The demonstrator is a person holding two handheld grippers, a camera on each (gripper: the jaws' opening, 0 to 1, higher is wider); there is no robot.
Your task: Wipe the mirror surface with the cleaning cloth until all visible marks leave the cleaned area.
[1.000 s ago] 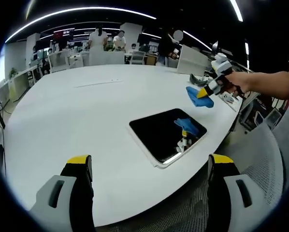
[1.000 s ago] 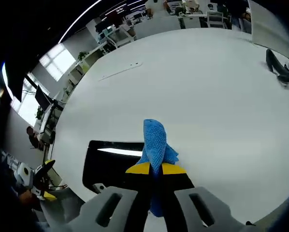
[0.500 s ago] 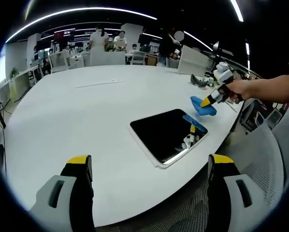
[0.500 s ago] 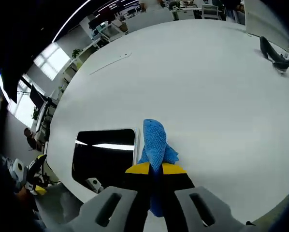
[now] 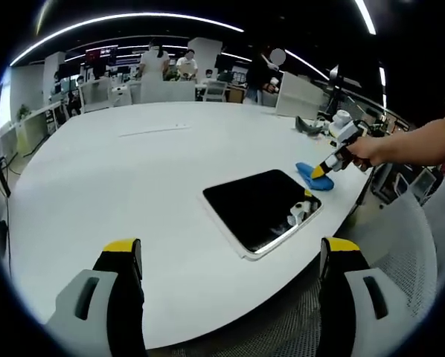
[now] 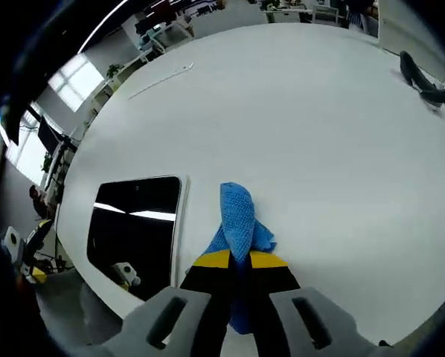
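my right gripper [image 6: 236, 262] is clamped on the blue cleaning cloth [image 6: 239, 220], resting on the white table [image 6: 319, 149] just beside the mirror [image 5: 260, 207], presumably set aside after wiping, while my left gripper [image 5: 230, 256], jaws apart, hangs back near the mirror.

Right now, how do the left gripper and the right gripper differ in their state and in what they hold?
The left gripper is open, its jaws wide apart and empty; the right gripper is shut on the blue cloth. The left gripper hangs back near the table edge, before the mirror; the right gripper sets its cloth on the table beside the mirror. Both have yellow-tipped jaws.
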